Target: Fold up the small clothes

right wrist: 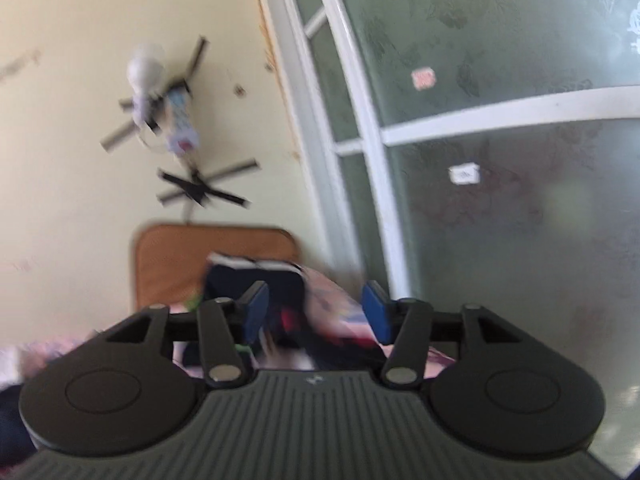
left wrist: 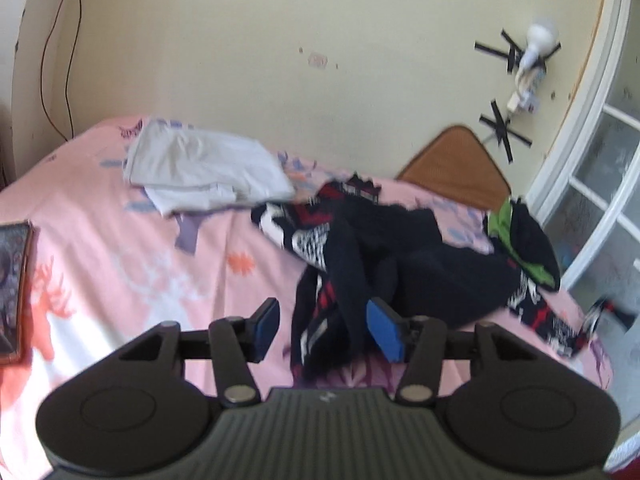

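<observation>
A tangled heap of dark clothes (left wrist: 400, 248) with red and white patterns lies on the pink bed sheet (left wrist: 120, 260). A green and black garment (left wrist: 524, 240) sits at its right end. A folded white garment (left wrist: 200, 168) rests at the back left. My left gripper (left wrist: 326, 330) is open over the near edge of the heap. Dark cloth shows in the gap, but the blue pads (left wrist: 386, 332) do not press on it. My right gripper (right wrist: 316, 316) is open and points almost level at the wall. Blurred dark clothes (right wrist: 256, 280) lie beyond it.
A brown cushion (left wrist: 456, 164) leans against the cream wall behind the bed. A white-framed glass door (right wrist: 500, 160) stands at the right. A bulb (right wrist: 146, 76) is taped to the wall. A framed picture (left wrist: 14, 288) lies at the bed's left edge.
</observation>
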The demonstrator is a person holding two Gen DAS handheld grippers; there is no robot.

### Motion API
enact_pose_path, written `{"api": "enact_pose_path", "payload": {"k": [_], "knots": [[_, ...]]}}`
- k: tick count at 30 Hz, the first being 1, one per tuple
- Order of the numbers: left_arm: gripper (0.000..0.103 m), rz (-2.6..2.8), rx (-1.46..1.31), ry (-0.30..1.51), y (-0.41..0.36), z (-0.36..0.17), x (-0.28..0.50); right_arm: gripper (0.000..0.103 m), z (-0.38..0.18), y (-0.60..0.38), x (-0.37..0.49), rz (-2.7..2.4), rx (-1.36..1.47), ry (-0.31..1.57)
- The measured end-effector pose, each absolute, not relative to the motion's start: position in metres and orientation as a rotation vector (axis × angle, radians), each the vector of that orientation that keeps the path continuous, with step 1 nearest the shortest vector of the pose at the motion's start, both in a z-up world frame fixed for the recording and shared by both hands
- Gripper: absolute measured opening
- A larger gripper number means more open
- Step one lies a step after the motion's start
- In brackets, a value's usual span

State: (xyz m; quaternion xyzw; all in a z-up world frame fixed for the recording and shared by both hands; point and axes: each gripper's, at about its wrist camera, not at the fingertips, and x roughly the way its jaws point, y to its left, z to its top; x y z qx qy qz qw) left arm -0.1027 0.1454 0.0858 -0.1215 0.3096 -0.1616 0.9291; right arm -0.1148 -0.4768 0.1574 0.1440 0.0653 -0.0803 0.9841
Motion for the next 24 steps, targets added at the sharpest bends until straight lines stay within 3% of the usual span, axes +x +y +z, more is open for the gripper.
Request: {"api": "enact_pose_path", "payload": {"k": [5,8,10,11,12,14,15,16,17,19,23,24], "knots": [[0.053,-0.368,-0.124,0.622,0.121,0.111,-0.048,0.058,0.163,-0.453,-0.095,0.135,0.242,0.214],[0.055,-0.390,-0.057,0.691,0.089,0.098,0.000,0.058,0.144,-0.468,-0.054,0.260,0.202,0.299],[0.055,-0.426,-0.051,0.752,0.073,0.079,0.021,0.062,0.130,-0.445,-0.025,0.314,0.152,0.359],[0.054,-0.433,-0.045,0.771,0.067,0.072,0.027,0.071,0.120,-0.436,-0.010,0.342,0.132,0.399],[0.050,-0.432,-0.032,0.785,0.061,0.063,0.032,0.077,0.109,-0.428,0.005,0.367,0.113,0.453],[0.015,-0.408,-0.008,0.797,0.056,0.053,0.034,0.081,0.086,-0.414,0.028,0.379,0.043,0.557],[0.013,-0.402,-0.024,0.802,0.058,0.053,0.034,0.075,0.075,-0.408,0.035,0.370,-0.004,0.597],[0.013,-0.415,-0.068,0.790,0.062,0.056,0.029,0.060,0.067,-0.404,0.039,0.357,-0.044,0.637],[0.013,-0.451,-0.104,0.761,0.065,0.064,0.019,0.027,0.063,-0.400,0.040,0.349,-0.058,0.675],[0.013,-0.537,-0.124,0.687,0.059,0.084,-0.007,0.027,0.072,-0.401,0.031,0.316,-0.017,0.653],[0.013,-0.776,-0.083,0.595,0.021,0.095,-0.068,0.044,0.112,-0.393,-0.008,0.307,0.029,0.496],[0.013,-0.854,-0.056,0.589,0.007,0.092,-0.083,0.044,0.120,-0.394,-0.016,0.344,0.066,0.490]]}}
